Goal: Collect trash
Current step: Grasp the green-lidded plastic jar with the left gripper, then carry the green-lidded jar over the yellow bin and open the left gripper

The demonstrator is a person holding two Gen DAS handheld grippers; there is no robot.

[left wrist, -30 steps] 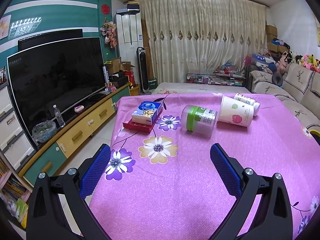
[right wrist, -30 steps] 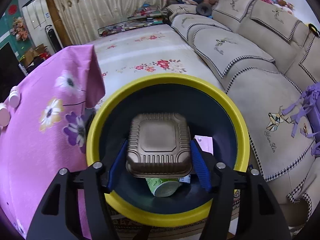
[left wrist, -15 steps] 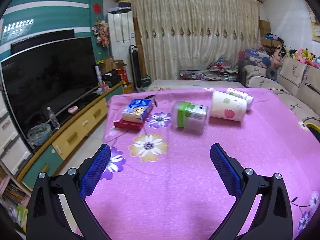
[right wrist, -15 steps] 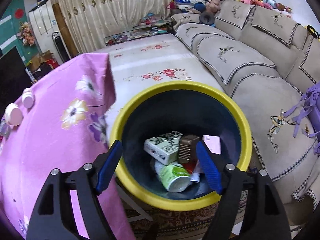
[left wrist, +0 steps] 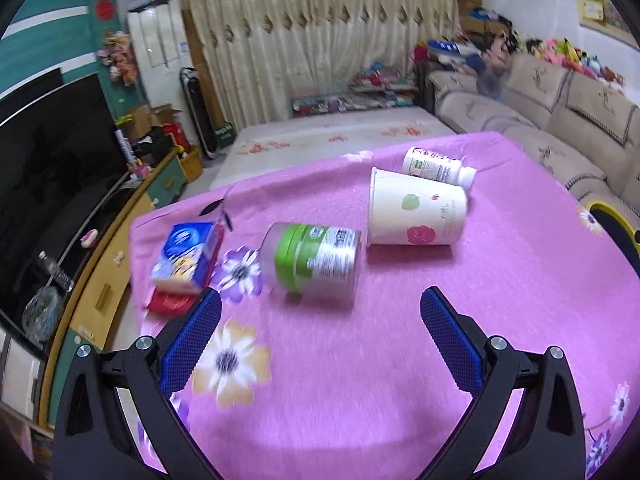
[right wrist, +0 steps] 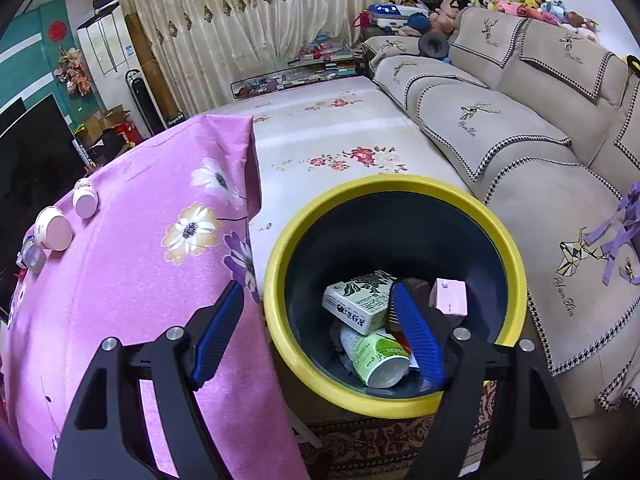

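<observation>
My left gripper (left wrist: 320, 316) is open over the pink flowered tablecloth (left wrist: 360, 380), just short of a clear jar with a green lid (left wrist: 316, 260) lying on its side. Behind the jar lie a white paper cup (left wrist: 416, 212) and a white bottle (left wrist: 436, 168). My right gripper (right wrist: 316, 292) is open and holds nothing, above the yellow-rimmed bin (right wrist: 392, 184). In the bin lie a white carton (right wrist: 356, 300), a green cup (right wrist: 376, 356), a pink box (right wrist: 450, 298) and a brown container (right wrist: 416, 284), half hidden behind my right finger.
A blue tissue pack (left wrist: 186, 256) rests on a red box (left wrist: 168, 304) at the table's left edge. A TV cabinet (left wrist: 104, 280) stands left of the table and a beige sofa (right wrist: 520, 140) right of the bin. The bin's rim (left wrist: 612, 216) shows at the table's right side.
My right gripper opened and the brown container dropped from it into the bin; the gripper then drew back and up. My left gripper moved closer to the jar and tilted.
</observation>
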